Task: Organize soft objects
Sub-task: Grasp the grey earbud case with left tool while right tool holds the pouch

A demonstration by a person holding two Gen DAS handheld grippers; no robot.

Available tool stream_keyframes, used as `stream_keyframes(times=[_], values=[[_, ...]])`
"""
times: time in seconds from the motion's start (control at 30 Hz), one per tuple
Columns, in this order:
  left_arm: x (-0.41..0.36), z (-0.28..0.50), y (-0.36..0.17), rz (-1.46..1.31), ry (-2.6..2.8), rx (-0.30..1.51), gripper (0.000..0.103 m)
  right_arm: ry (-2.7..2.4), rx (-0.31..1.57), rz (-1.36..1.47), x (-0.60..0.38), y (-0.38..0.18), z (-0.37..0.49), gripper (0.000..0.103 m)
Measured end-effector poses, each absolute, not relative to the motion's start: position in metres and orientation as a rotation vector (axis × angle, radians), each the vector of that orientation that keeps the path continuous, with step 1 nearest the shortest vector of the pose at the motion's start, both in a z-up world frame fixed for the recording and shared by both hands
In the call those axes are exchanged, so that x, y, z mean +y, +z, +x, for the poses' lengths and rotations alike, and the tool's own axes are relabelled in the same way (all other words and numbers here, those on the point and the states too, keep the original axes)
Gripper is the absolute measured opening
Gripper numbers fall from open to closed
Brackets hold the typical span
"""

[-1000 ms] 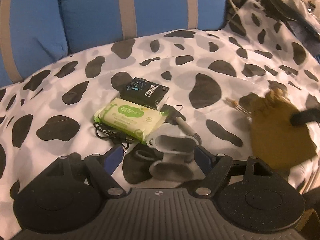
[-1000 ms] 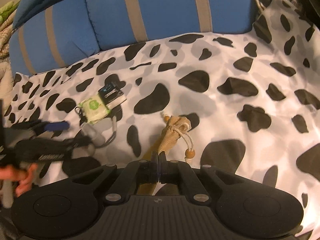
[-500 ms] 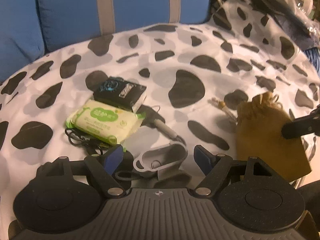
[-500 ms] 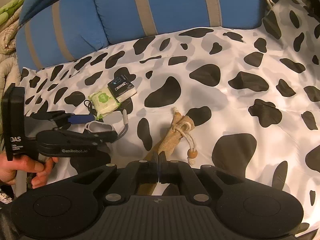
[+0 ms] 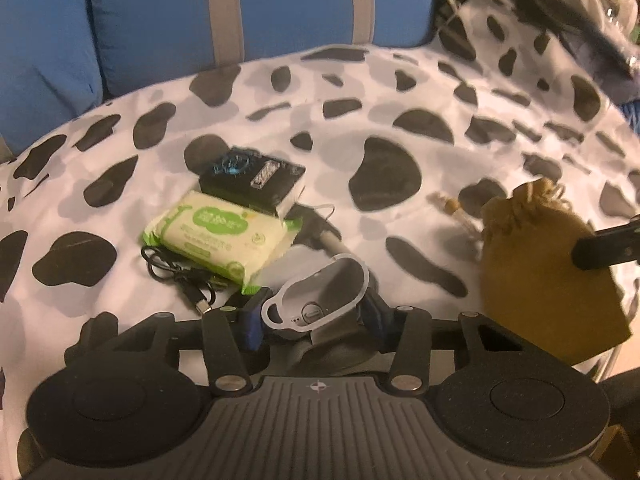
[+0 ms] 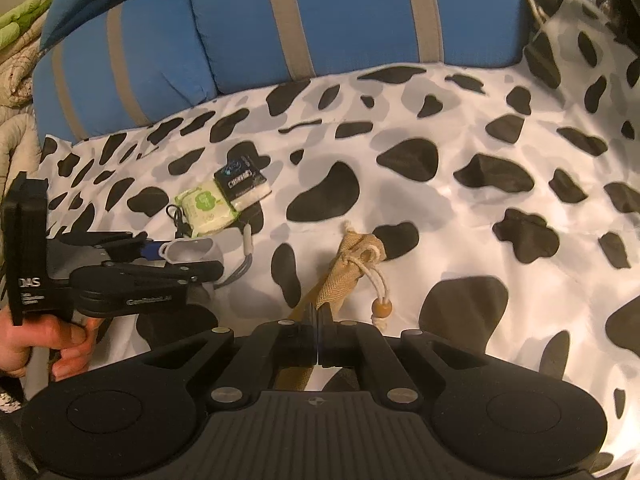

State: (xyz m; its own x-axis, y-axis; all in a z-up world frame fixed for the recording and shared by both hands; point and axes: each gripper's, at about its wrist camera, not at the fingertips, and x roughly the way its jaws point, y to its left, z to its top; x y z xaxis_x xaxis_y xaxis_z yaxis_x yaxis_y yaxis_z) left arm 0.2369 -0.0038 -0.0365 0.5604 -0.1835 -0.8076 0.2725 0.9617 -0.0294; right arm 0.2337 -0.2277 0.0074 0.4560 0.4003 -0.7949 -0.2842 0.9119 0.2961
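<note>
A grey silicone case (image 5: pixel 316 300) lies on the cow-print sheet between the blue pads (image 5: pixel 254 314) of my left gripper (image 5: pixel 314 312). Its jaws are closing and both pads touch the case's sides. The right wrist view shows that gripper (image 6: pixel 160 252) from the side, a hand holding it, with the case (image 6: pixel 188 250) at its tips. My right gripper (image 6: pixel 318 340) is shut on the lower end of a tan drawstring pouch (image 6: pixel 352 268). In the left wrist view the pouch (image 5: pixel 532 272) hangs at the right.
A green-and-white wipes pack (image 5: pixel 220 236) lies just beyond the case, with a black packet (image 5: pixel 252 184) behind it and a black cable (image 5: pixel 176 272) at its near edge. Blue cushions (image 6: pixel 340 20) with tan stripes bound the back. The cow-print sheet (image 6: pixel 500 220) spreads to the right.
The left gripper's jaws have drawn in from wide apart onto the grey case, which now sits tilted between the pads. The right gripper and pouch have stayed put.
</note>
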Motion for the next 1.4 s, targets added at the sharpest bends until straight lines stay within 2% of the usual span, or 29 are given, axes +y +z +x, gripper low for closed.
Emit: stream_keyframes(times=[0.23,0.53,1.4], values=[[-0.002,0.223,-0.011,0.080,-0.276,0.852,0.046,0.432,0.921,0.149,-0.233,0.022,0.230,0.003],[0.005,0.201,0.005,0.070,-0.268,0.813,0.046,0.462,0.891,0.170,-0.233,0.028,0.220,0.003],[0.002,0.106,0.025,-0.019,-0.282,0.839,0.044,0.551,0.855,0.246,-0.229,0.047,0.146,0.003]])
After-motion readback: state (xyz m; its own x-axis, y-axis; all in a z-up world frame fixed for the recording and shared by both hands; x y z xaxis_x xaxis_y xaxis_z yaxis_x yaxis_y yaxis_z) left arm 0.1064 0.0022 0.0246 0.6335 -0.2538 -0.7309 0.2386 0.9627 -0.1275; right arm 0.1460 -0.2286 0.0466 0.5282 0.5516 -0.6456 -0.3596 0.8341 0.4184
